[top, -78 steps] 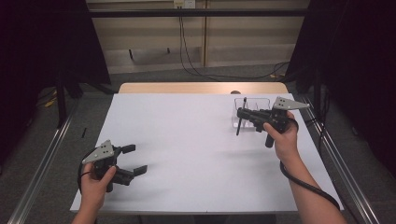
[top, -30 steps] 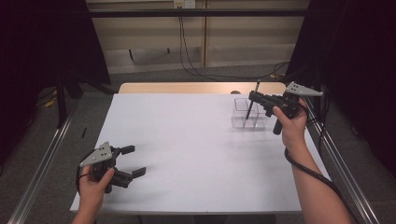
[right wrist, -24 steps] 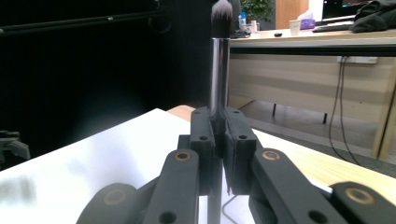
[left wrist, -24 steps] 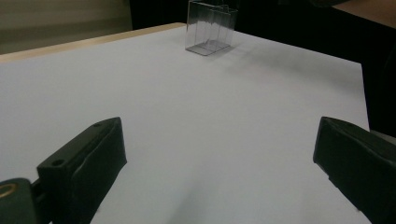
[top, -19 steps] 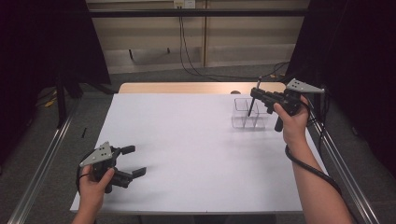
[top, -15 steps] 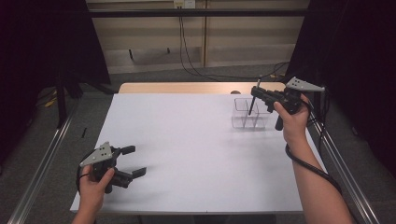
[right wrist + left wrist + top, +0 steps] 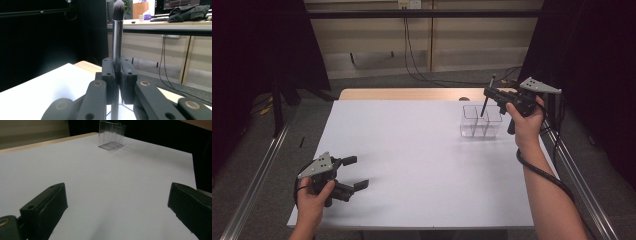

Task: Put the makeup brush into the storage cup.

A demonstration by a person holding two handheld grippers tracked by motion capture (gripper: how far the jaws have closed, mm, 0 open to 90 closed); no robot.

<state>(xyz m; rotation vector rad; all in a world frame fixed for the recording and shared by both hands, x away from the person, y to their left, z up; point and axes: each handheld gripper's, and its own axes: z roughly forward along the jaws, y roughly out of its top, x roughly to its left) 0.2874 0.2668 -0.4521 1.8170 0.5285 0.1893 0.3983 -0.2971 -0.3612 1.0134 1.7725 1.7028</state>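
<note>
My right gripper (image 7: 488, 93) is shut on a slim dark brush (image 7: 485, 100), held above the far right of the white table. In the right gripper view the brush (image 7: 117, 37) stands upright between the closed jaws (image 7: 117, 68), its dark bristle tuft on top. The handle's lower end hangs over a clear plastic box (image 7: 472, 128) with several compartments; whether it reaches inside I cannot tell. My left gripper (image 7: 356, 172) rests near the front left corner, open with nothing in it. From the left gripper view (image 7: 117, 207) the clear box (image 7: 111, 135) stands far off.
The white tabletop (image 7: 412, 145) has a wooden strip (image 7: 402, 94) along its far edge. Metal rails (image 7: 257, 185) run along both sides of the table. A black cable (image 7: 542, 172) trails from the right gripper along the forearm.
The right gripper has risen and moved toward the table's far right with the brush, now above the clear box rather than in front of it. The left gripper has stayed put.
</note>
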